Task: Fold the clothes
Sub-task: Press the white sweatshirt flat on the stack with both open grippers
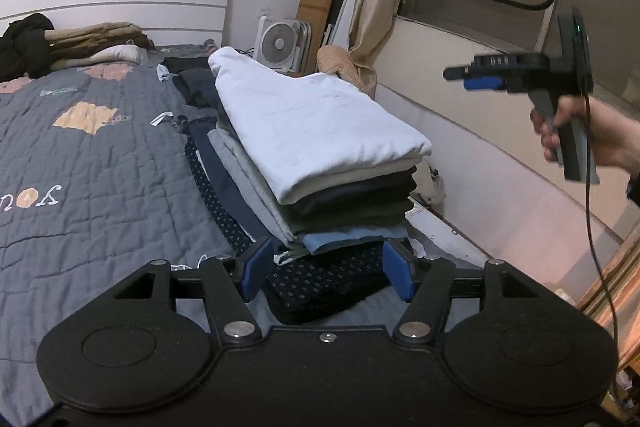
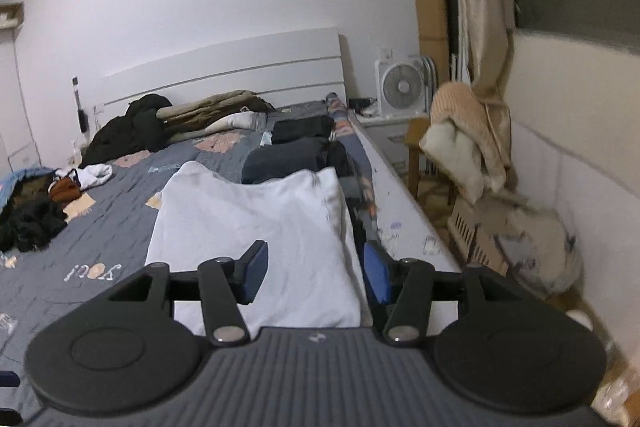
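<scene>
Both the left gripper (image 1: 326, 273) and the right gripper (image 2: 316, 277) are hovering with blue-padded fingers spread and empty near the white folded garment (image 1: 316, 123) topping the stack of folded clothes (image 1: 352, 211) lying along the grey quilt's (image 1: 88, 163) edge.

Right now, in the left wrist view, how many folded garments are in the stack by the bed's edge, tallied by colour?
White folded top: 1
Cream folded layer: 1
Black or navy folded layer: 1
Dark green folded layer: 1
Light blue folded layer: 1
Dotted navy garment at the bottom: 1
Total: 6 visible layers; the dark ones may hide more.
</scene>
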Action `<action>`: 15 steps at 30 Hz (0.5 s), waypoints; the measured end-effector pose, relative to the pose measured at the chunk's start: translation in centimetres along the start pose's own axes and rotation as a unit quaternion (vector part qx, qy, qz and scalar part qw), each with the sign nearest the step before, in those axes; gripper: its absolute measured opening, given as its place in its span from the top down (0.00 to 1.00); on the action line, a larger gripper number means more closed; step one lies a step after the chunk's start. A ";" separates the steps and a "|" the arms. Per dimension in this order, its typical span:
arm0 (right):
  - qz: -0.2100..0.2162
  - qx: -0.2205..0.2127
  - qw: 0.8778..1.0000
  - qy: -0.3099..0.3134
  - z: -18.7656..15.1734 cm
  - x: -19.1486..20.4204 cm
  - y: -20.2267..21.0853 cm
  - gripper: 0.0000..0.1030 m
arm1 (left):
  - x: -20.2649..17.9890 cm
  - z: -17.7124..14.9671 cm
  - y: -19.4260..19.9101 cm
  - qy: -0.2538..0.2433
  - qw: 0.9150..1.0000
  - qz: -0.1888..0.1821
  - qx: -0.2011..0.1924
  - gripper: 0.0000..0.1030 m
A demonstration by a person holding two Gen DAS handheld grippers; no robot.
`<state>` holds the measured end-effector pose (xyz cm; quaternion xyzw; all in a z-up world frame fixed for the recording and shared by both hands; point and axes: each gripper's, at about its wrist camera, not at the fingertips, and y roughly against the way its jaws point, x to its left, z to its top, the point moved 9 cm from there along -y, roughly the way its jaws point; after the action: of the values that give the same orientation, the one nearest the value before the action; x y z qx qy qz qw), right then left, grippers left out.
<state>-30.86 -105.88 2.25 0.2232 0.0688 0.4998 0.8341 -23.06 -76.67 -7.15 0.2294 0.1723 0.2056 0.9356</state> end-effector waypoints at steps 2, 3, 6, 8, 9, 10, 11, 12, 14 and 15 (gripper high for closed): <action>-0.001 -0.003 1.000 0.011 0.8 0.0 -0.7 0.49 | 0.0 0.0 -1.0 0.002 1.000 -0.006 0.004 0.42; -0.001 -0.006 1.000 0.017 1.3 0.0 -1.2 0.49 | 0.1 0.1 -1.7 0.002 1.000 -0.006 0.005 0.42; 0.003 0.000 0.999 0.049 2.8 0.6 -4.0 0.50 | 0.5 0.8 -4.2 -0.002 1.000 0.004 0.008 0.42; 0.006 0.005 0.997 0.071 3.8 1.0 -5.9 0.50 | 0.8 1.4 -5.8 -0.005 1.000 0.010 0.012 0.42; 0.008 0.007 0.997 0.080 4.5 1.2 -7.1 0.50 | 0.9 1.7 -6.5 -0.010 1.000 0.012 0.012 0.42; 0.013 0.008 0.996 0.087 5.0 1.5 -8.4 0.50 | 0.9 2.0 -7.1 -0.015 1.000 0.013 0.011 0.42; 0.018 0.009 0.995 0.093 5.6 1.8 -9.6 0.50 | 1.0 2.4 -7.7 -0.019 1.000 0.015 0.011 0.42; 0.022 0.010 0.995 0.100 6.1 2.0 -11.0 0.50 | 1.1 2.7 -8.4 -0.024 1.000 0.017 0.010 0.42; 0.029 0.015 0.993 0.113 6.9 2.5 -13.9 0.50 | 1.2 3.4 -9.7 -0.034 0.999 0.020 0.009 0.42; 0.033 0.022 0.992 0.119 7.2 2.8 -15.5 0.50 | 1.3 3.7 -10.3 -0.039 0.999 0.022 0.008 0.42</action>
<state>-14.64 -111.88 2.08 0.1826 0.1708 0.5485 0.7979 -17.27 -85.74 -9.51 0.2488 0.1325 0.2157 0.9349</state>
